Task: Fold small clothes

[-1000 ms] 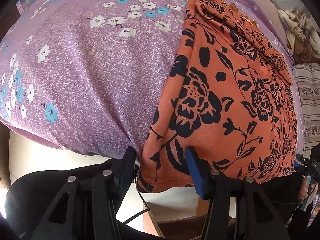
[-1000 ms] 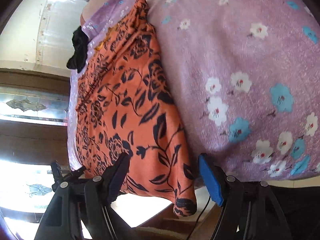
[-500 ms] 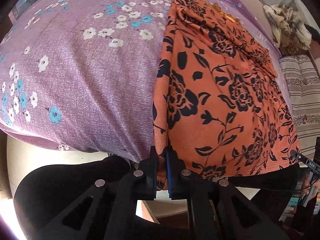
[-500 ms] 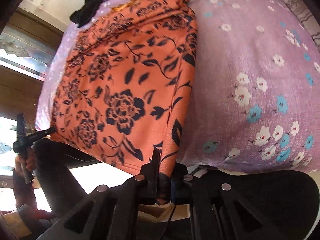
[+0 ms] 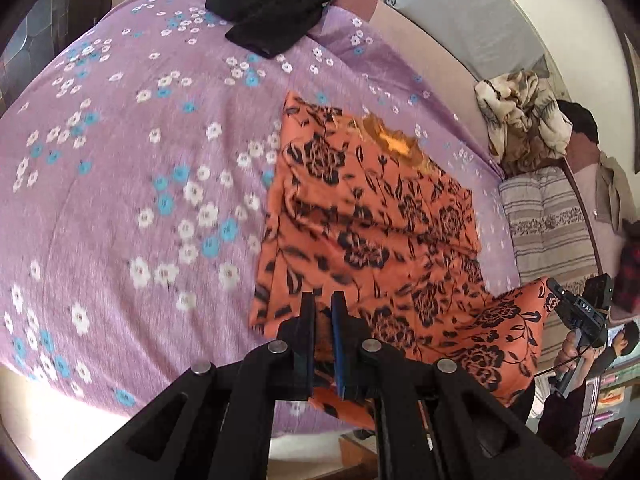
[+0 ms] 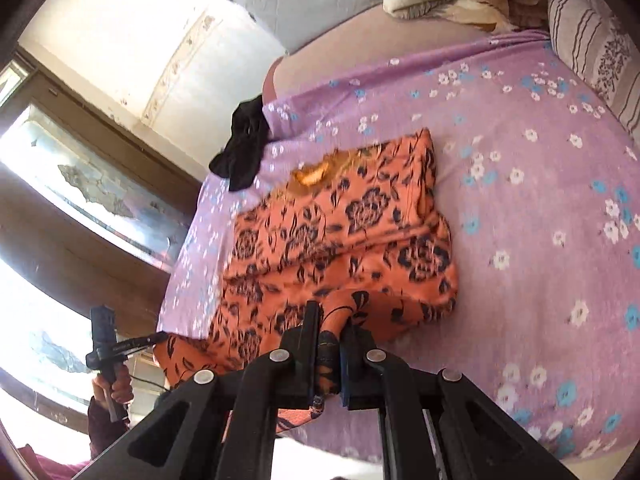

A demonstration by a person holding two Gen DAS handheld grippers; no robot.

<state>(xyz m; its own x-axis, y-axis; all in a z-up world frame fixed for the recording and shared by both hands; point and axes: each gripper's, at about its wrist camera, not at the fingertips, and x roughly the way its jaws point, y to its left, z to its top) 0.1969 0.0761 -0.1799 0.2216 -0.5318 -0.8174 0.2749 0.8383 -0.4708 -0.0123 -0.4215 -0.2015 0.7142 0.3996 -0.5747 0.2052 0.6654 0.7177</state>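
Note:
An orange garment with black flowers (image 5: 372,220) lies on the purple flowered bedsheet (image 5: 120,168). Its near hem is lifted off the bed and its far part, with the neckline, lies flat. My left gripper (image 5: 323,312) is shut on the hem's left corner. My right gripper (image 6: 331,332) is shut on the hem's right corner; the garment (image 6: 348,232) bulges in a loose fold ahead of it. The right gripper also shows at the right edge of the left wrist view (image 5: 560,296), and the left one at the left of the right wrist view (image 6: 158,338).
A black garment (image 5: 272,8) lies at the bed's far edge, also in the right wrist view (image 6: 240,152). A crumpled beige blanket (image 5: 520,120) and a striped pillow (image 5: 548,216) lie to the right. A window wall (image 6: 80,184) stands on the left side.
Both grippers closed on the hem corners at the bed's near edge, then rose and carried the hem up and toward the neckline. More of the bed shows now.

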